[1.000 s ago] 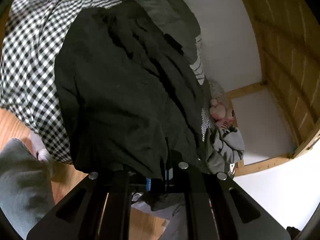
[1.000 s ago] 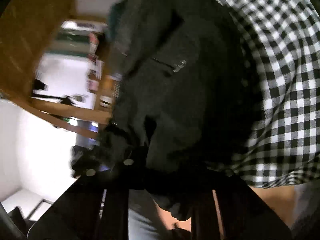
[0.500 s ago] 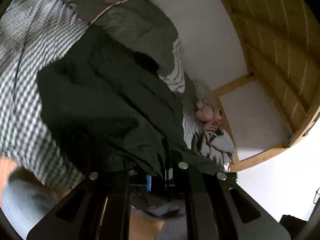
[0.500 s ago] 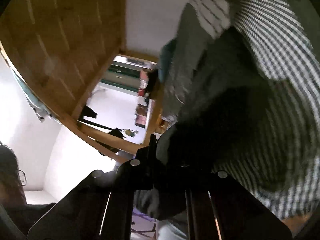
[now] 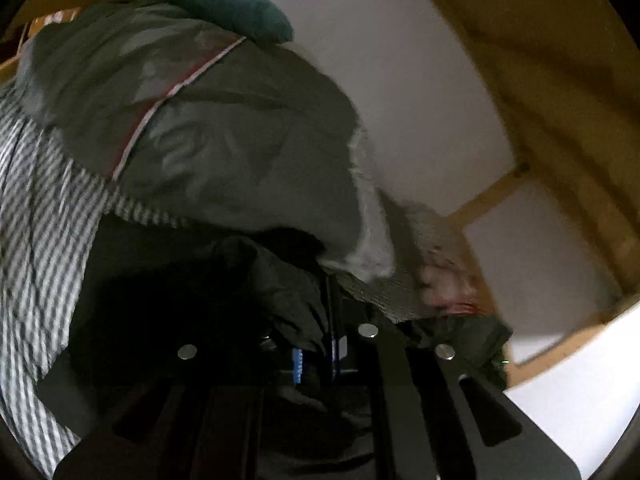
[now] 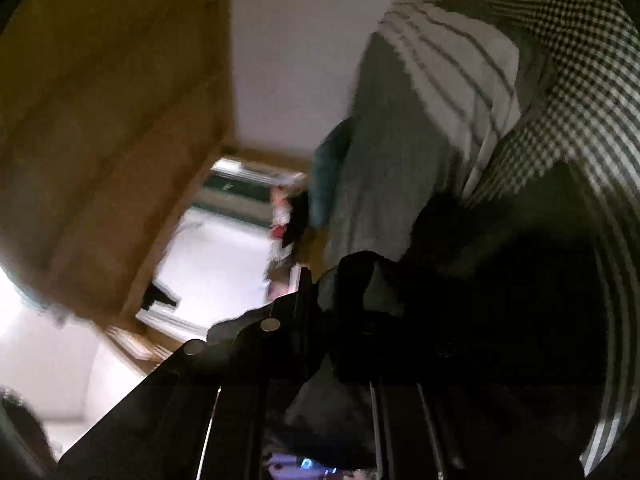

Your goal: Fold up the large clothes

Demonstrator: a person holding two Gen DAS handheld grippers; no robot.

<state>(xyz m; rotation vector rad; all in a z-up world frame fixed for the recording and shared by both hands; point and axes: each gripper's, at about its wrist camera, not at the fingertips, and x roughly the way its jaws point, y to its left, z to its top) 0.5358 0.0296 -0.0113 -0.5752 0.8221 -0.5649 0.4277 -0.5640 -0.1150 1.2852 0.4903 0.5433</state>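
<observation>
Left wrist view: on your far left the black-and-white checked bedcover [image 5: 36, 216] runs down the frame, blurred into stripes. Next to it, and over most of the lower middle, the dark garment [image 5: 168, 300] bunches up against your left gripper [image 5: 330, 320], whose jaws are pressed together on a fold of that cloth. Above the garment lies a grey-green duvet [image 5: 240, 140] with a thin red-and-white piping line, and a teal pillow [image 5: 236, 8] sits at its top edge. Further right you see a white wall [image 5: 400, 72], then slanted wooden boards [image 5: 552, 60].

In the right wrist view, wooden boards [image 6: 100, 100] fill your left side, with a bright blurred room [image 6: 216, 264] beyond them. The grey-green duvet [image 6: 392, 168] and a white striped cloth [image 6: 452, 64] come next. Your right gripper [image 6: 328, 300] is clamped shut on the dark garment [image 6: 500, 300], which drapes over its right-hand finger and hides it. The checked bedcover [image 6: 580, 80] fills the right edge.
</observation>
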